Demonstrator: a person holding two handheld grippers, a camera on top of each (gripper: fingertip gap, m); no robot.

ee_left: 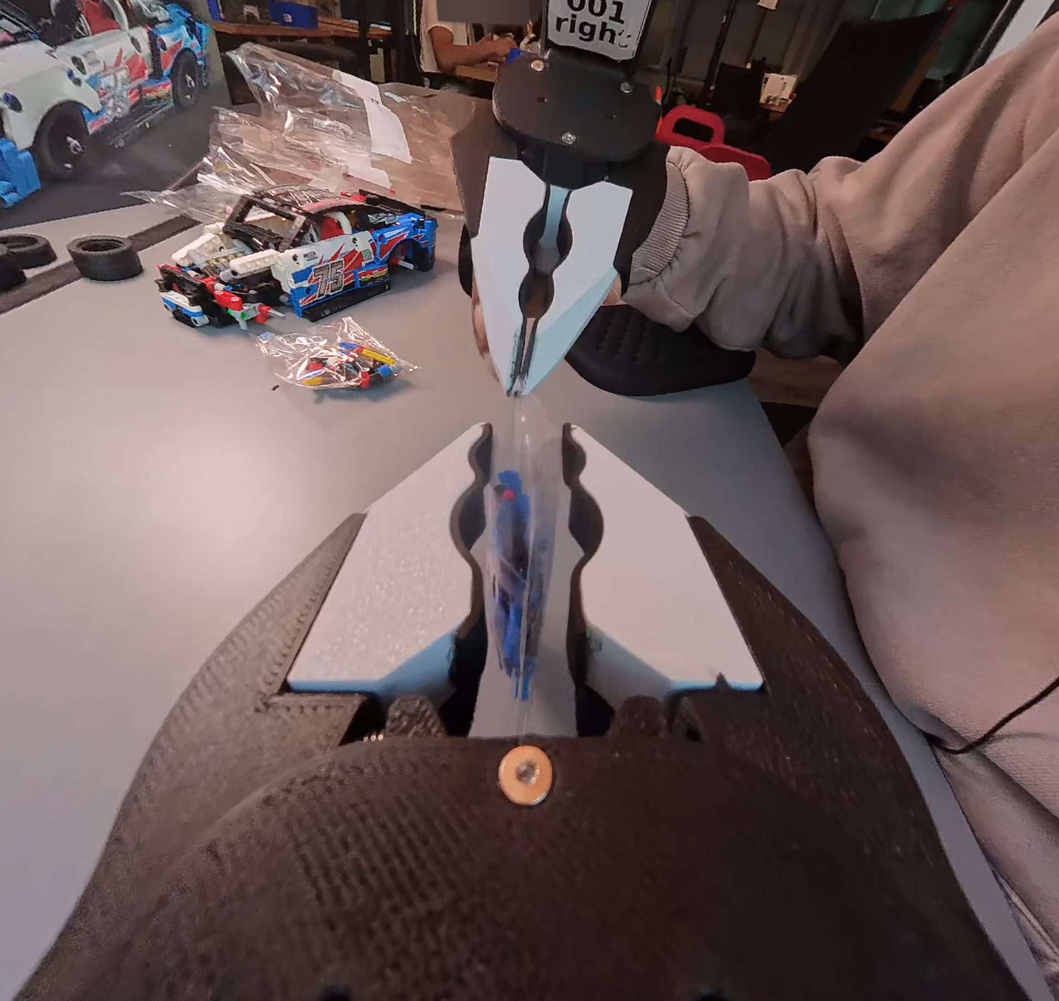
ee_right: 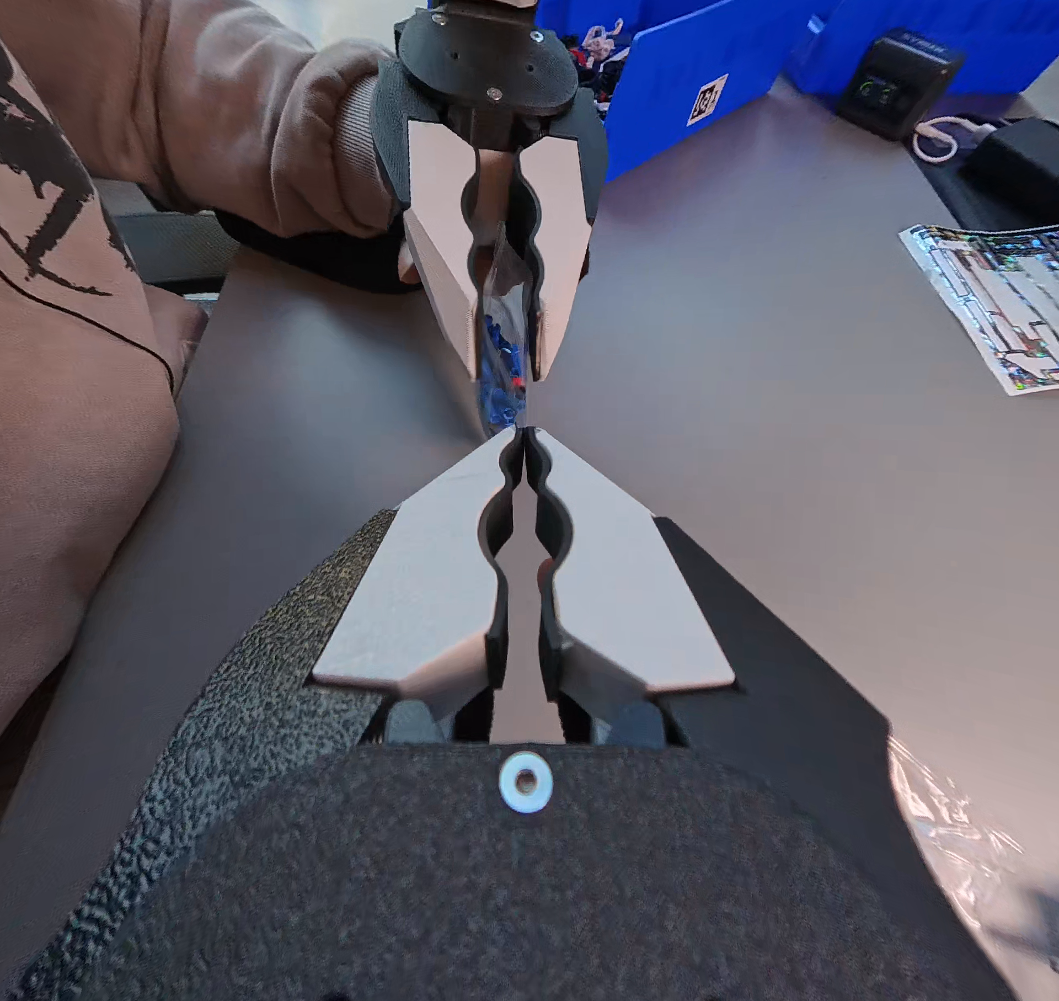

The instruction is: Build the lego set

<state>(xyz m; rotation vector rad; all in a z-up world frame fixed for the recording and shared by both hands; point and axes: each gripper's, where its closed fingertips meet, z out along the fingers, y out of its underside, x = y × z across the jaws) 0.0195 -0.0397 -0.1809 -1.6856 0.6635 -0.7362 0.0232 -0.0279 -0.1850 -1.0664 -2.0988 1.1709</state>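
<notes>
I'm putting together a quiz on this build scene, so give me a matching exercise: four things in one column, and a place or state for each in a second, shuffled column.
Things:
1. small bag of blue pieces
2. half-built race car
3. loose black tyre
4. sticker sheet

Places or states:
A. lying flat on the table's right side in the right wrist view
B. lying on its side left of the car
C. held off the table between both sets of jaws
D. standing on the table without wheels, by a second parts bag

Pairs: 1-C, 2-D, 3-B, 4-A
</notes>
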